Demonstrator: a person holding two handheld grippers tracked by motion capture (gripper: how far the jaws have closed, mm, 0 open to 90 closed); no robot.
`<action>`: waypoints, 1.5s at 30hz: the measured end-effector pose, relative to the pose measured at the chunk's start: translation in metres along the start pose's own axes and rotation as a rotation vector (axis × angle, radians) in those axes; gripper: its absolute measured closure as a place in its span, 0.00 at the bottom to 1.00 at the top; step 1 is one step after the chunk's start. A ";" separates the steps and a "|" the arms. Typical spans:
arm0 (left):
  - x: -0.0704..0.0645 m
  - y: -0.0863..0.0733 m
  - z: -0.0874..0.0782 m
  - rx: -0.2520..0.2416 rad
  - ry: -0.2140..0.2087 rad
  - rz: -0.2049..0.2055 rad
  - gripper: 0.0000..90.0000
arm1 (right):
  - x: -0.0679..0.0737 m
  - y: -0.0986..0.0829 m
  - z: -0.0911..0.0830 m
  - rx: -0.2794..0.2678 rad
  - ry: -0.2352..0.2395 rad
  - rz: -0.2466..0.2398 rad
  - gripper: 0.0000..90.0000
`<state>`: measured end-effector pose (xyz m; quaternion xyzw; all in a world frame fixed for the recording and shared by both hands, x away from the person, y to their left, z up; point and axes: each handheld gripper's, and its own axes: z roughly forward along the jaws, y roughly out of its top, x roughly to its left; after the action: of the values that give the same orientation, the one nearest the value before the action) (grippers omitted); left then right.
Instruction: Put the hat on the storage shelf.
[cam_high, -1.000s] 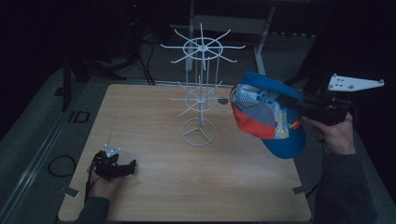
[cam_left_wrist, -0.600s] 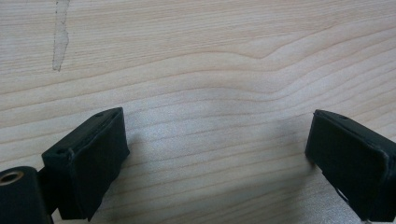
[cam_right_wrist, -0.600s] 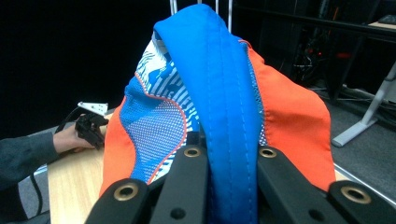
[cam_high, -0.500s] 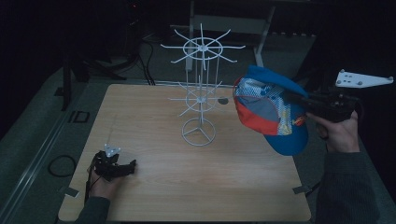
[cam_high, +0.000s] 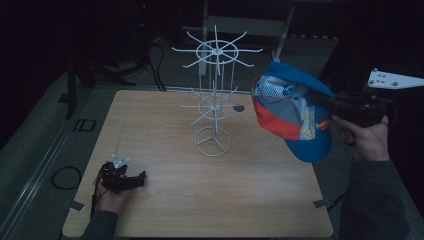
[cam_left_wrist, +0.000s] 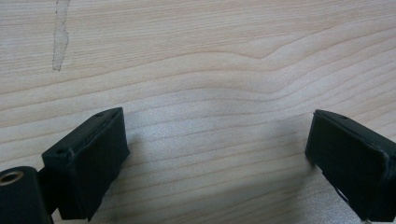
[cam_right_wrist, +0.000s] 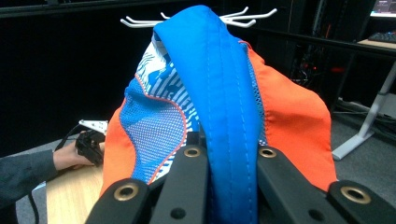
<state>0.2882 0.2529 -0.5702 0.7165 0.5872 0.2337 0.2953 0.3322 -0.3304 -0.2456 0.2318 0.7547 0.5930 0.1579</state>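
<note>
Here your right claw (cam_high: 325, 102) is clamped on the blue and orange cap (cam_high: 292, 117), which hangs in the air off the table's (cam_high: 165, 200) right edge, at about three o'clock from the white wire rack (cam_high: 214, 100). In the right gripper view the two black jaws pinch a blue fold of the cap (cam_right_wrist: 219, 93) between them, and the rack's hooks (cam_right_wrist: 140, 21) peek out above the fabric. The cap looks clear of the rack, though the dim light makes that hard to judge. Your left claw (cam_high: 125, 179) rests at the table's seven o'clock corner, well apart from the rack. Its jaws stand wide apart over bare wood (cam_left_wrist: 210, 70), holding nothing.
</note>
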 end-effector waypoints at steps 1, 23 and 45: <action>0.000 0.000 0.000 0.000 0.000 0.000 0.07 | 0.000 0.001 -0.001 0.001 0.000 0.000 0.98; 0.000 0.000 0.000 -0.001 0.000 0.000 0.07 | 0.013 0.025 -0.010 -0.057 0.027 -0.036 0.98; 0.000 0.000 0.000 0.001 -0.002 0.003 0.07 | 0.018 0.038 0.026 -0.089 0.034 -0.042 0.98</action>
<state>0.2882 0.2530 -0.5701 0.7178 0.5859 0.2332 0.2951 0.3364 -0.2927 -0.2148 0.1986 0.7350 0.6264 0.1674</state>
